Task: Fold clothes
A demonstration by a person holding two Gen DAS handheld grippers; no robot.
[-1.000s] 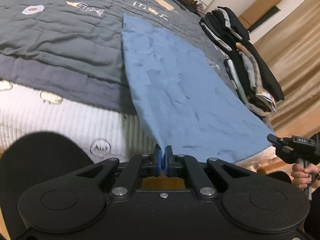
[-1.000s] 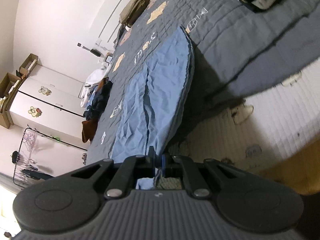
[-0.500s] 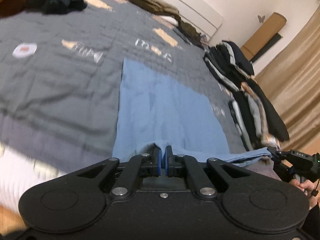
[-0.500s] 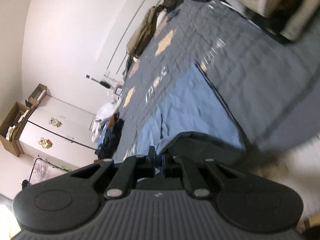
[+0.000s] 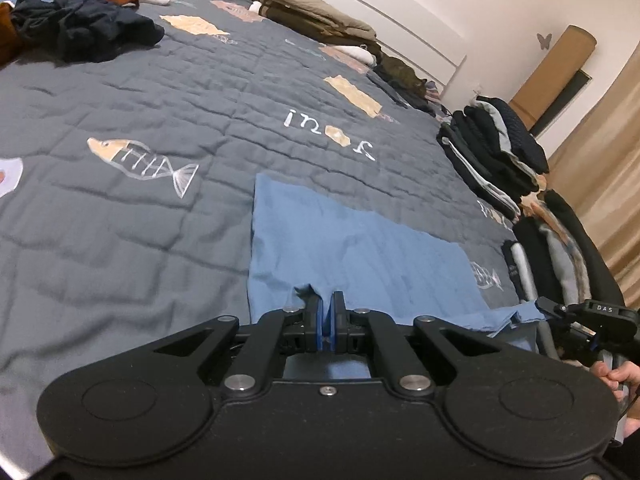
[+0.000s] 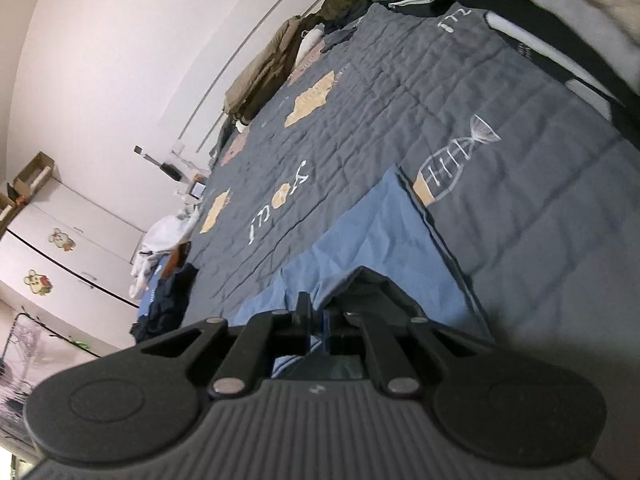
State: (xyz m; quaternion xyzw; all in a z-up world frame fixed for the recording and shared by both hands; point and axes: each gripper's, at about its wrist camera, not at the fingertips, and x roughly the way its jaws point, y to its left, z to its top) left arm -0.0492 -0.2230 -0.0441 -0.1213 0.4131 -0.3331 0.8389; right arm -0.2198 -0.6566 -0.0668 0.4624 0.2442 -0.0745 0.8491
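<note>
A light blue garment [image 5: 352,248] lies on the grey quilted bedspread [image 5: 120,120], its near edge lifted and doubled over the far part. My left gripper [image 5: 328,300] is shut on the garment's near left corner. The right gripper [image 5: 548,308] shows at the right edge of the left wrist view, pinching the other near corner, with a hand [image 5: 616,372] below it. In the right wrist view the right gripper [image 6: 316,312] is shut on the blue garment [image 6: 376,232], whose lifted edge arches up into a dark hollow just ahead of the fingers.
Stacks of folded dark clothes [image 5: 496,152] line the bed's right side. A heap of dark and white unfolded clothes [image 5: 80,28] sits far left. Olive garments [image 5: 320,16] lie along the far wall. A white wardrobe [image 6: 52,240] stands beyond the bed.
Both grippers have carried the garment's near edge from beyond the mattress edge forward over the bed, folding it over itself. The visible blue area has grown shorter.
</note>
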